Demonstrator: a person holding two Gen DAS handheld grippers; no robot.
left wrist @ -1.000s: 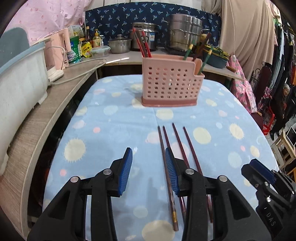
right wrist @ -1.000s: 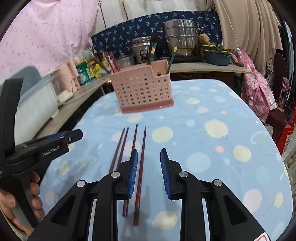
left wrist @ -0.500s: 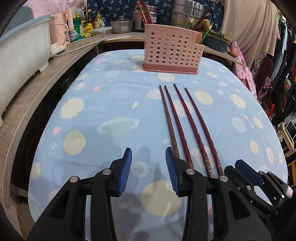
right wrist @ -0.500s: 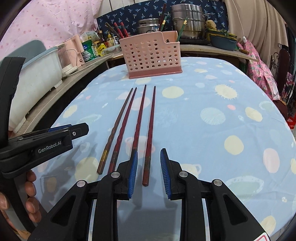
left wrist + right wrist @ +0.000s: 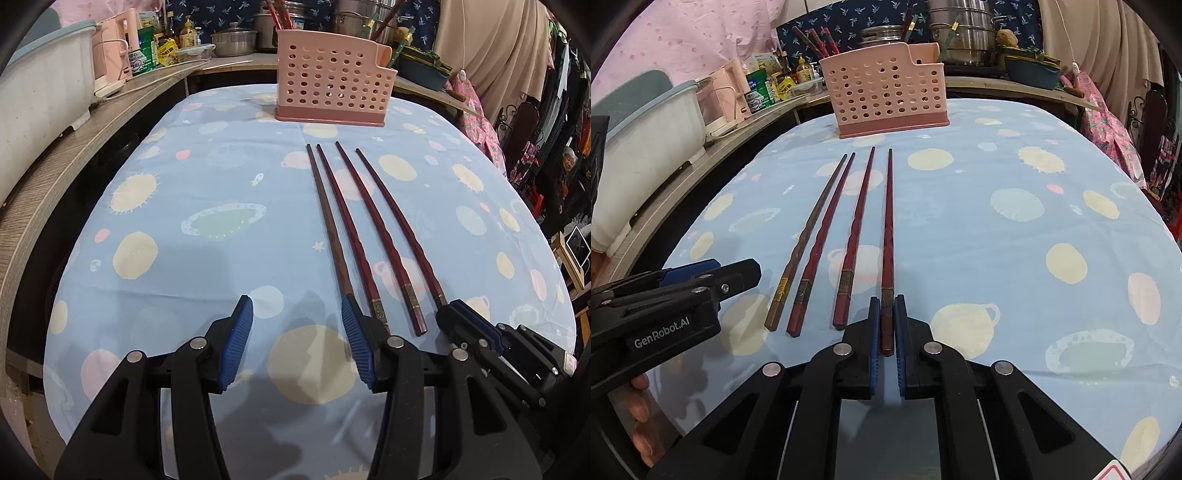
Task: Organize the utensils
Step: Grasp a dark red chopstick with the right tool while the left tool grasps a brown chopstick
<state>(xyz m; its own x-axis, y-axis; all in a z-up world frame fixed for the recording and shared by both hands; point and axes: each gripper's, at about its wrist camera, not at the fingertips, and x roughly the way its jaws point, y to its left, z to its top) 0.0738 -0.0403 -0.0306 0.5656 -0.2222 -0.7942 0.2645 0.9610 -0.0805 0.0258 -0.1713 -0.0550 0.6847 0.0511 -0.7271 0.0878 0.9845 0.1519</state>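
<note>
Since the earlier frames, right gripper (image 5: 886,325) has closed its jaws onto the butt of the rightmost dark-red wooden chopstick (image 5: 887,229). Left gripper (image 5: 297,334) has been opening, nothing between its jaws; the three other chopsticks (image 5: 354,236) lie just right of it on the blue patterned cloth (image 5: 207,173), tips toward the pink perforated plastic holder (image 5: 332,88).

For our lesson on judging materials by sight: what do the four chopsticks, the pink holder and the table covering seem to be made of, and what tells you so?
Chopsticks: probably lacquered wood; glossy reddish-brown shafts with gold-coloured bands near the thick ends.
Pink holder: moulded plastic, matt; even colour and regular round holes.
Table covering: woven fabric, likely cotton; printed pattern and soft creases.
</note>
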